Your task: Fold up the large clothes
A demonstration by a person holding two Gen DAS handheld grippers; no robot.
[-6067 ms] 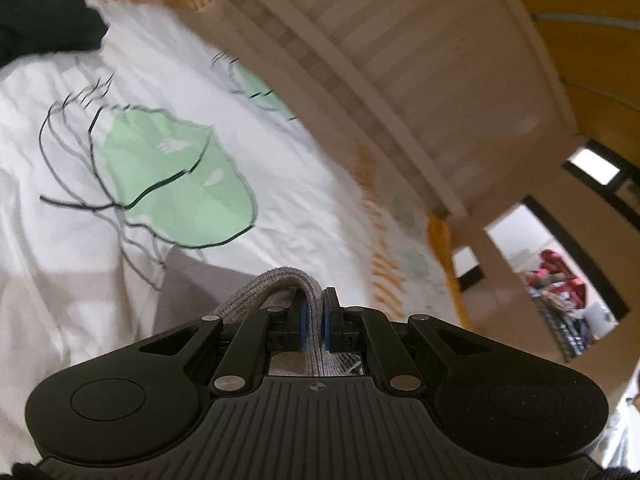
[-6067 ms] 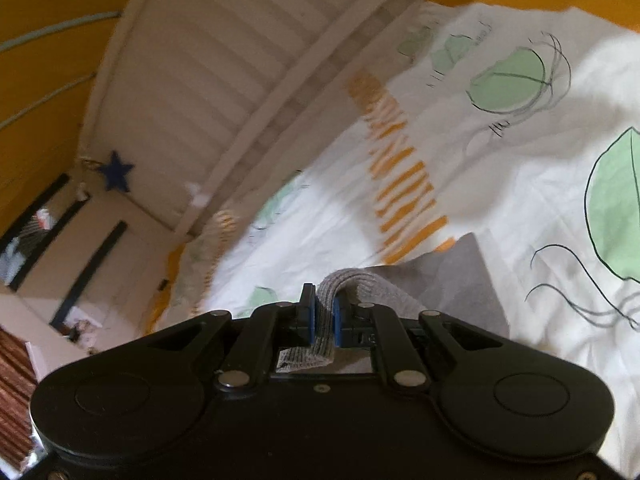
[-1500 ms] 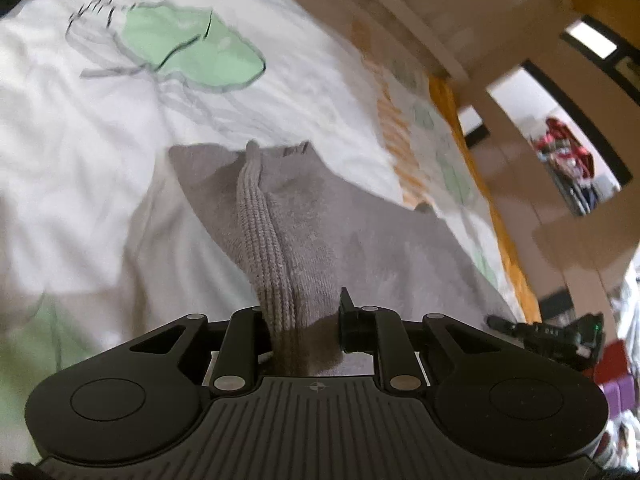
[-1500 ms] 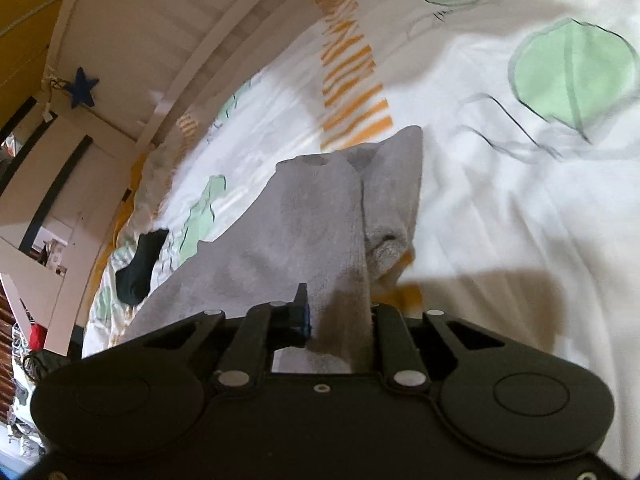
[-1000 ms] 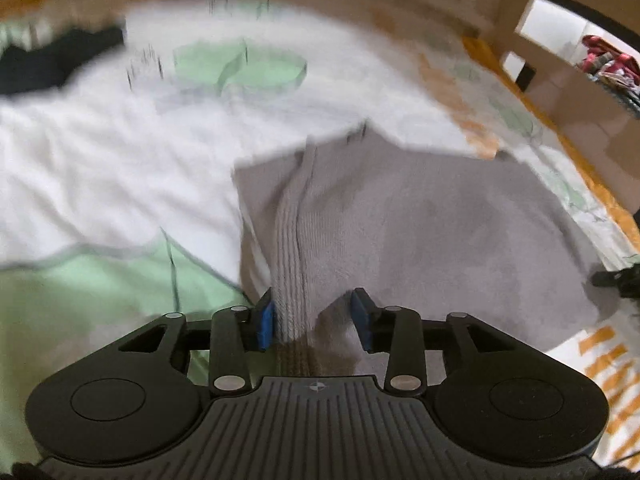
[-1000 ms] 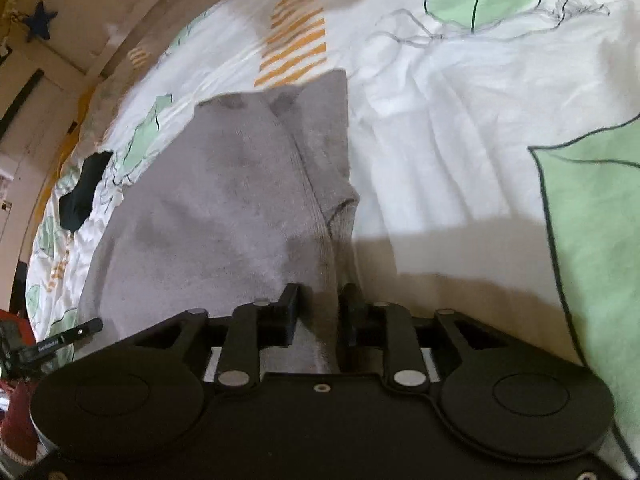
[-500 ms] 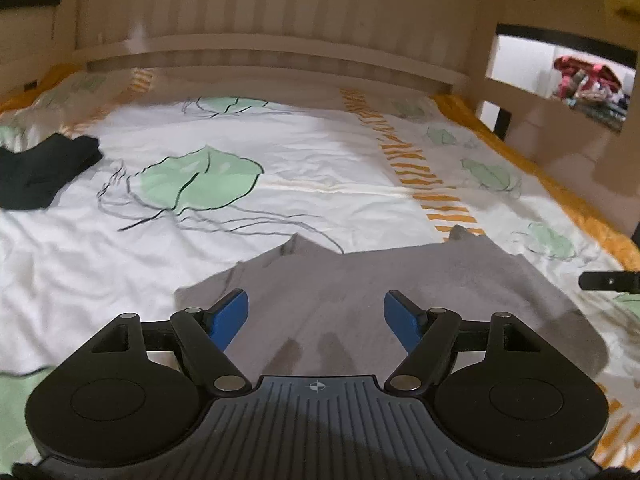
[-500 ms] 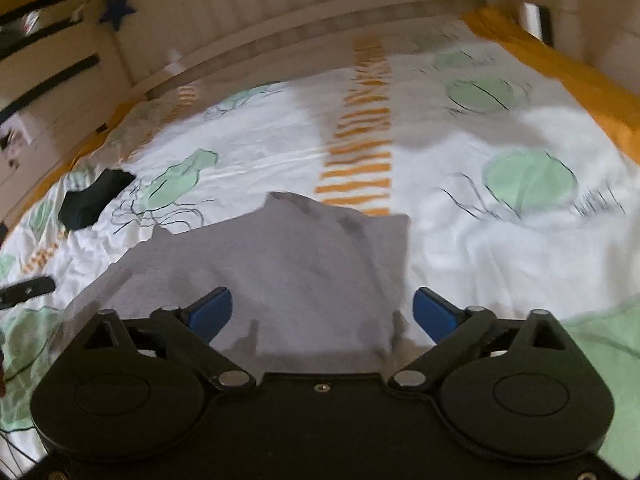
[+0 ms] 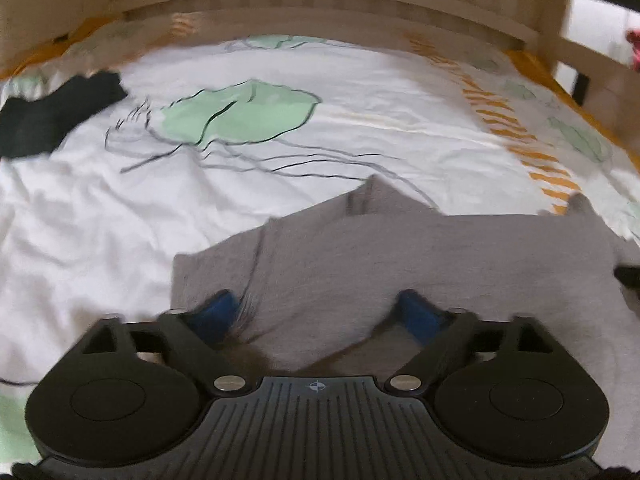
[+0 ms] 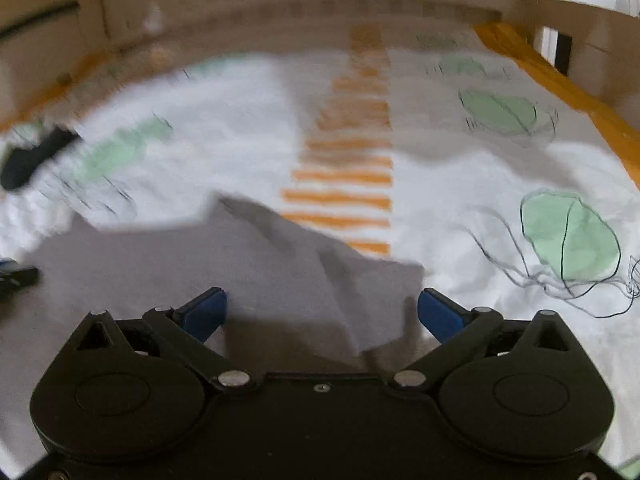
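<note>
A: How do the two tools stand?

B: The left hand-held gripper (image 9: 318, 312) is spread wide and its jaws are opening further. The grey sweater (image 9: 420, 256) lies under and between its blue pads (image 9: 216, 312), but they do not press on it. The right hand-held gripper (image 10: 322, 312) is spread wide too, with nothing clamped; grey cloth lies below the gap.

A: Where is the sweater?

B: Flat on the bed, on the white sheet (image 9: 100, 208) printed with green leaves. In the left view it fills the space just ahead of the pads and runs off to the right. In the right view the sweater (image 10: 208, 264) runs off to the left, and one corner ends just short of the right pad (image 10: 438, 312).

A: Does one camera show something the other does not?

B: The left view shows a big green leaf (image 9: 236, 114) beyond the sweater and a dark garment (image 9: 52, 112) at the far left. The right view shows a band of orange stripes (image 10: 344, 160) running up the bed, plus a dark tip (image 10: 18, 274) at its left edge. Both are blurred.
</note>
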